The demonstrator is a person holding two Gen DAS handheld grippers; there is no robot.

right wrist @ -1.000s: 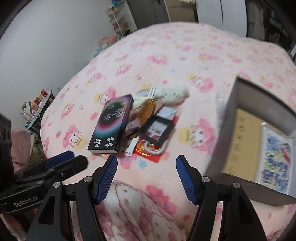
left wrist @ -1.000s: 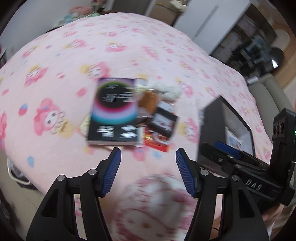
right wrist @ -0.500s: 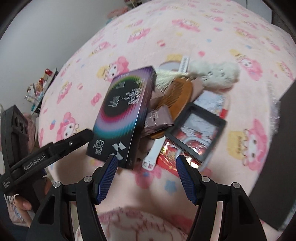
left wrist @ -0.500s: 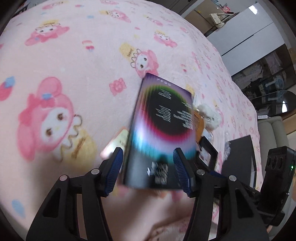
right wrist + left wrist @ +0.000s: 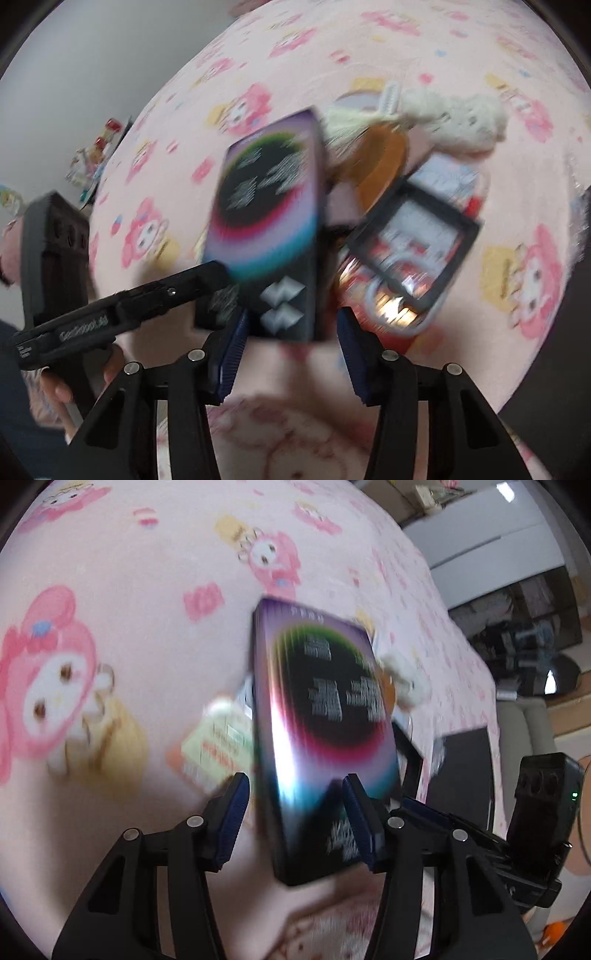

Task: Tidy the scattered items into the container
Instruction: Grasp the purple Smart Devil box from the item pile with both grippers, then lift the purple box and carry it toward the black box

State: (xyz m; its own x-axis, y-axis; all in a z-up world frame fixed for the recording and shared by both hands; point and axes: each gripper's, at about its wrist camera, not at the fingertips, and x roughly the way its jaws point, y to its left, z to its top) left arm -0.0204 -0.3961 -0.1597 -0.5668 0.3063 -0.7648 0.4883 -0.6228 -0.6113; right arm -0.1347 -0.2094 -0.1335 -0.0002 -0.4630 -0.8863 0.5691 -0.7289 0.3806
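One box (image 5: 271, 221), one black picture frame (image 5: 413, 243), one wooden comb (image 5: 384, 166), one fluffy white toy (image 5: 458, 118), one red packet (image 5: 391, 325), two grippers.

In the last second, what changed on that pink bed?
Both grippers dropped in toward the dark box: the left gripper and right gripper now straddle its near end, jaws closing, pads seemingly not yet pressing. The box, comb and fluffy toy lie as before.

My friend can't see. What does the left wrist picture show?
A dark box with a rainbow ring lies on a pink cartoon blanket, its near end between the closing fingers of the left tool. The right tool sits beside it.
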